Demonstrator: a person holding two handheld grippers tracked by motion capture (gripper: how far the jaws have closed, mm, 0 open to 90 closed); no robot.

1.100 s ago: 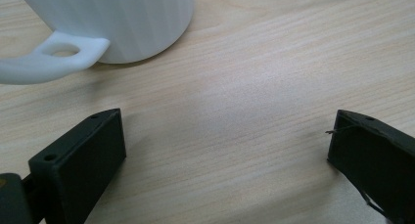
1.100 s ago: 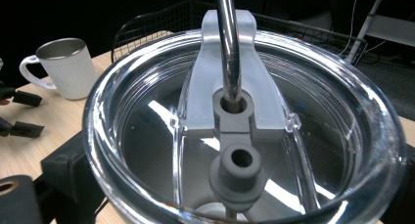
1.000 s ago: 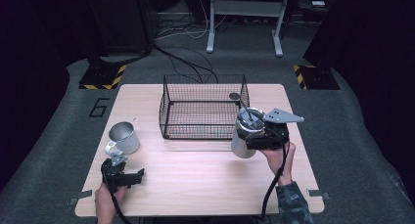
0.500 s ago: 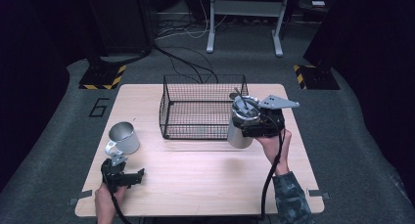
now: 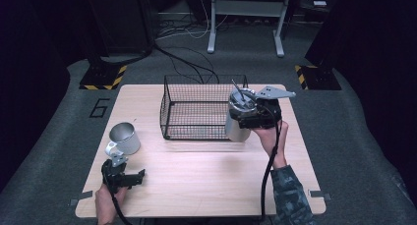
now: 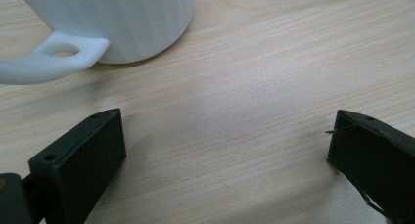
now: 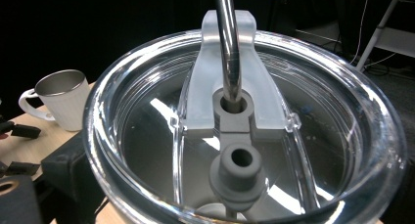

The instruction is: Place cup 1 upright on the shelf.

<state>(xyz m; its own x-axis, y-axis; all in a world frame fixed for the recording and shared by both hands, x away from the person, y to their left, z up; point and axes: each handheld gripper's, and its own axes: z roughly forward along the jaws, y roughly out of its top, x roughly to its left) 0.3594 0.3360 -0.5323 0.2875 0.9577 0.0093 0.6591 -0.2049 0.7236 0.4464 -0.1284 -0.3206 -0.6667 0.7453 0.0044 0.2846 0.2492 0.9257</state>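
Note:
A steel tumbler [image 5: 235,131] with a clear lid [image 7: 244,136] and a metal straw [image 7: 227,38] is held upright at the near right corner of the black wire basket [image 5: 196,130]. My right gripper [image 5: 244,116] is shut on the tumbler just below its lid. A white mug [image 5: 125,137] with a steel inside stands at the table's left, its handle toward me. Just in front of the mug, my left gripper [image 5: 124,173] rests open on the wood. In the left gripper view the mug [image 6: 122,18] stands beyond the jaws of the left gripper [image 6: 225,150], with nothing between them.
The basket stands at the middle back of the wooden table [image 5: 206,185]. Dark floor, cables and a metal stand leg [image 5: 212,18] lie beyond the table's far edge. The right gripper view shows the mug [image 7: 63,97] far off at the left.
My right gripper has carried the tumbler up and to the left, toward the basket's right corner. The left gripper and the mug have stayed in place.

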